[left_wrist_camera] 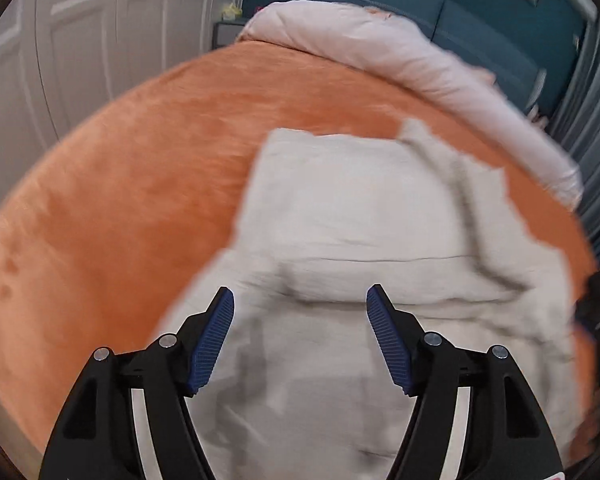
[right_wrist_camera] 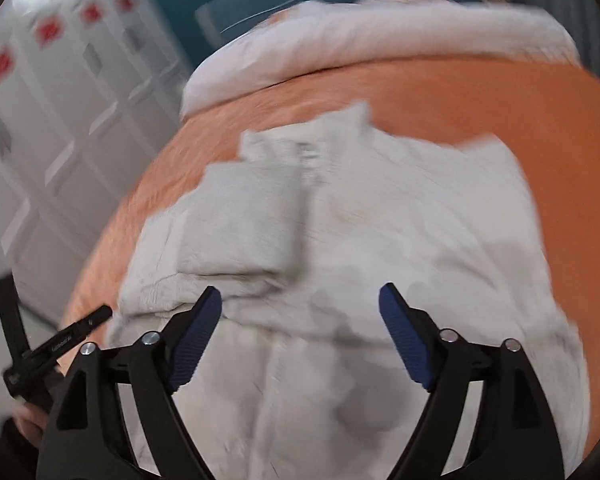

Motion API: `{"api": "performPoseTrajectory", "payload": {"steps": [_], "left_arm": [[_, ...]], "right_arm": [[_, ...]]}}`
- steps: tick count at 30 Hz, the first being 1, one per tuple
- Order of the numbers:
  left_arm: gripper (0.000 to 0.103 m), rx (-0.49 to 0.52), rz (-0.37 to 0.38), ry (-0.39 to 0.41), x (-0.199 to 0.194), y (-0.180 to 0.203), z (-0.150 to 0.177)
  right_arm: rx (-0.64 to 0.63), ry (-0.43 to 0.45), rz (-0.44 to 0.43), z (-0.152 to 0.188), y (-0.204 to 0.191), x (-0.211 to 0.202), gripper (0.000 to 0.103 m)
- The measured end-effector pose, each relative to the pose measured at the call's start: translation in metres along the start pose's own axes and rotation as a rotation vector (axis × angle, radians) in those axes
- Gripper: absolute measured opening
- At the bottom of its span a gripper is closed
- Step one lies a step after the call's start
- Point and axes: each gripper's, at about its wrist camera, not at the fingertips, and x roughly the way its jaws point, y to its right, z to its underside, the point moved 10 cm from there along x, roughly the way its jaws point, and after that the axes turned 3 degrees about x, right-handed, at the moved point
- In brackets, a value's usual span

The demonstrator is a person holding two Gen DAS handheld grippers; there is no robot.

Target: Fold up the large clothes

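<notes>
A large pale grey-white garment (left_wrist_camera: 360, 216) lies spread on an orange bedspread (left_wrist_camera: 140, 168). It also shows in the right wrist view (right_wrist_camera: 400, 220), with one part folded over on its left side (right_wrist_camera: 244, 208). My left gripper (left_wrist_camera: 300, 300) is open and empty, held above the garment's near part. My right gripper (right_wrist_camera: 300, 300) is open and empty, also above the garment. Both views are blurred by motion.
A pale pink duvet (left_wrist_camera: 400, 52) is bunched along the far edge of the bed, in front of a teal headboard (left_wrist_camera: 440, 4). White wardrobe doors (left_wrist_camera: 80, 40) stand to the left. The other gripper's black handle (right_wrist_camera: 60, 344) shows at the lower left of the right wrist view.
</notes>
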Motion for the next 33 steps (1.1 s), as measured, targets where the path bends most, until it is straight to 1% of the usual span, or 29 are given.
{"api": "performPoseTrajectory", "payload": {"steps": [1,2,3,5,6,7,8,10,11,12,13,14,16,18,20,22,24,25,26,27,28,29,30,31,32,33], "left_arm": [[0.066,0.023,-0.023,-0.001,0.006,-0.004,0.003],[0.066,0.038,-0.035,-0.011,0.013,-0.007,0.007],[0.066,0.041,-0.033,-0.023,0.019,-0.011,0.01],[0.066,0.035,-0.038,-0.062,0.037,-0.014,0.016],[0.067,0.036,-0.035,-0.069,0.039,-0.016,0.026],[0.07,0.036,-0.04,-0.072,0.043,-0.017,0.024],[0.073,0.031,-0.054,-0.073,0.049,-0.021,0.025],[0.081,0.007,-0.058,-0.077,0.052,-0.032,0.027],[0.082,-0.021,-0.05,-0.084,0.056,-0.037,0.028],[0.083,-0.036,-0.042,-0.085,0.057,-0.04,0.03],[0.084,-0.047,-0.04,-0.084,0.058,-0.042,0.031],[0.084,-0.052,-0.038,-0.079,0.058,-0.043,0.032],[0.084,-0.049,-0.044,-0.069,0.055,-0.042,0.033],[0.082,-0.047,-0.055,-0.057,0.049,-0.041,0.032],[0.082,-0.043,-0.033,-0.042,0.038,-0.034,0.032],[0.083,-0.023,-0.009,-0.04,0.03,-0.023,0.035],[0.083,0.025,0.001,-0.053,0.027,-0.008,0.04],[0.084,0.055,-0.009,-0.058,0.028,-0.003,0.042],[0.084,0.098,-0.041,-0.066,0.031,0.0,0.044],[0.085,0.123,-0.072,-0.07,0.034,-0.001,0.044],[0.086,0.128,-0.089,-0.076,0.038,-0.003,0.044],[0.084,0.113,-0.101,-0.081,0.041,-0.008,0.041],[0.079,0.092,-0.112,-0.077,0.042,-0.013,0.037],[0.065,0.069,-0.144,-0.061,0.041,-0.022,0.028],[0.06,0.056,-0.154,-0.048,0.04,-0.028,0.02],[0.052,0.044,-0.146,-0.042,0.04,-0.031,0.015]], "right_arm": [[-0.05,-0.007,0.016,-0.002,-0.008,0.008,0.083],[-0.127,-0.023,0.045,-0.002,-0.023,0.02,0.085],[-0.224,-0.05,0.086,0.001,-0.037,0.037,0.085],[-0.347,-0.072,0.15,0.004,-0.053,0.062,0.085],[-0.386,-0.08,0.171,0.005,-0.058,0.073,0.085],[-0.408,-0.076,0.192,0.0,-0.06,0.083,0.082],[-0.392,-0.055,0.204,-0.007,-0.056,0.084,0.078],[-0.281,0.001,0.192,-0.03,-0.042,0.076,0.078],[-0.132,0.049,0.154,-0.047,-0.024,0.063,0.078],[0.002,0.087,0.132,-0.057,-0.001,0.05,0.078],[0.132,0.122,0.133,-0.061,0.027,0.037,0.078],[0.198,0.138,0.149,-0.06,0.046,0.028,0.078],[0.312,0.147,0.207,-0.046,0.092,0.009,0.079],[0.365,0.131,0.193,-0.031,0.114,-0.001,0.079],[0.391,0.116,0.147,-0.025,0.123,-0.006,0.08],[0.401,0.093,0.098,-0.028,0.123,0.001,0.08],[0.427,0.062,0.076,-0.034,0.126,0.016,0.08],[0.432,0.046,0.067,-0.035,0.122,0.024,0.081],[0.439,0.007,0.063,-0.034,0.119,0.041,0.081],[0.441,-0.021,0.071,-0.03,0.116,0.046,0.081],[0.44,-0.049,0.074,-0.028,0.114,0.054,0.073],[0.403,-0.094,0.045,-0.028,0.099,0.064,0.047],[0.36,-0.115,0.034,-0.029,0.084,0.065,0.034],[0.291,-0.113,0.032,-0.036,0.069,0.061,0.015],[0.209,-0.041,-0.022,-0.055,0.042,0.039,0.009],[0.189,0.034,-0.109,-0.071,0.021,0.017,0.008]]}}
